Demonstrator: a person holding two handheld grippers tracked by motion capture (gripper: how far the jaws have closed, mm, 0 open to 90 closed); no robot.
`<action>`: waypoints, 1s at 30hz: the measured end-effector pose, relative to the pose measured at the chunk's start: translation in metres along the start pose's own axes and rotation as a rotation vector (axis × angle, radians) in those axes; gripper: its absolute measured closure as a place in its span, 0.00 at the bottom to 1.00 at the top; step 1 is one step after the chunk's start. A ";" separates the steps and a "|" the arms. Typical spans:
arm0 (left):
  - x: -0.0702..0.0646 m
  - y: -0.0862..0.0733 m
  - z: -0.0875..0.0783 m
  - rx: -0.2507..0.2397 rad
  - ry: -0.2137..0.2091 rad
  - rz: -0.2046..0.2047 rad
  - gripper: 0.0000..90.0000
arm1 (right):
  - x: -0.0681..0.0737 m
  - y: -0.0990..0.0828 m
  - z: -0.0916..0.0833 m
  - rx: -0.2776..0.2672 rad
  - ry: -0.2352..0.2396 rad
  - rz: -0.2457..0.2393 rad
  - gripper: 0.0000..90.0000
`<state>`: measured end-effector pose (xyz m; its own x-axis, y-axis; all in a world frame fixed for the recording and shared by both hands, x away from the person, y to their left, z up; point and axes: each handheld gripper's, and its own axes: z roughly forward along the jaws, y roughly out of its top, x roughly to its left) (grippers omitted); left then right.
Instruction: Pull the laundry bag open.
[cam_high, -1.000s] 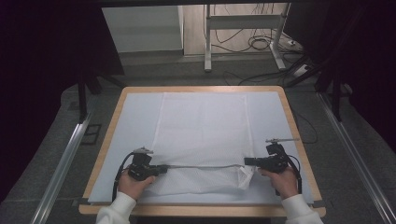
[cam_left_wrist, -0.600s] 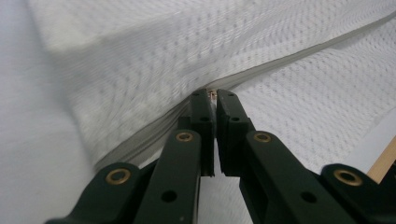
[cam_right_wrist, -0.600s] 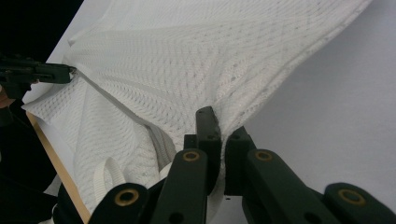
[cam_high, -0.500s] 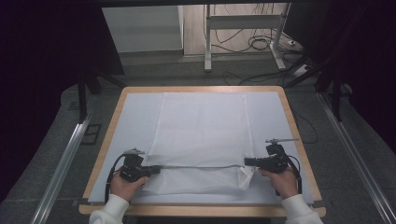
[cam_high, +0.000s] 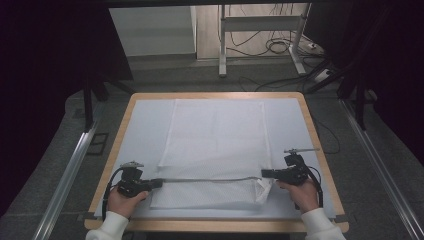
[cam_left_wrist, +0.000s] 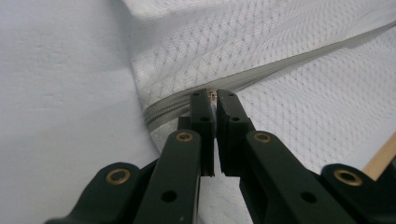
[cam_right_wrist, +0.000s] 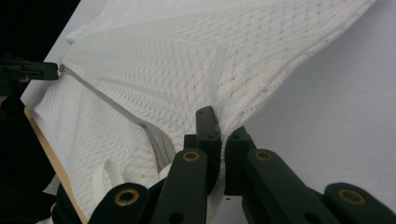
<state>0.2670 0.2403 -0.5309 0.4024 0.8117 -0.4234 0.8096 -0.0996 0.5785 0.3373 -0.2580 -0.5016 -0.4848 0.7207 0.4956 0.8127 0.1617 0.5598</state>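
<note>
One mesh bag (cam_high: 215, 150) flat mid-bench (cam_high: 145, 125), zip along near edge. Two claws: left claw (cam_left_wrist: 211, 95) clamped on zip pull at bag's left end, seen close in left gripper view; right claw (cam_right_wrist: 219, 122) clamped on bag's right corner fabric, w/ one white strap loop (cam_right_wrist: 105, 175) beside zip.

Each black hand-held gripper (cam_high: 159, 183) (cam_high: 263, 173) has jointed jaws with brass-coloured rivets and a looping black cable; white sleeve cuffs (cam_high: 111, 223) cover both wrists.
</note>
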 end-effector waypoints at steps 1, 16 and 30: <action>0.002 -0.001 -0.001 -0.001 0.008 -0.002 0.97 | 0.000 0.000 0.000 -0.001 -0.001 0.000 0.98; 0.010 -0.005 -0.007 -0.002 0.043 -0.005 0.97 | -0.002 0.000 0.000 0.001 -0.004 0.000 0.97; 0.002 -0.006 -0.004 -0.028 0.070 0.043 0.85 | -0.001 -0.002 -0.001 -0.008 -0.027 -0.011 0.81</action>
<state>0.2611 0.2446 -0.5325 0.4047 0.8453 -0.3490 0.7795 -0.1193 0.6149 0.3357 -0.2595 -0.5025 -0.4846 0.7366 0.4717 0.8050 0.1646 0.5700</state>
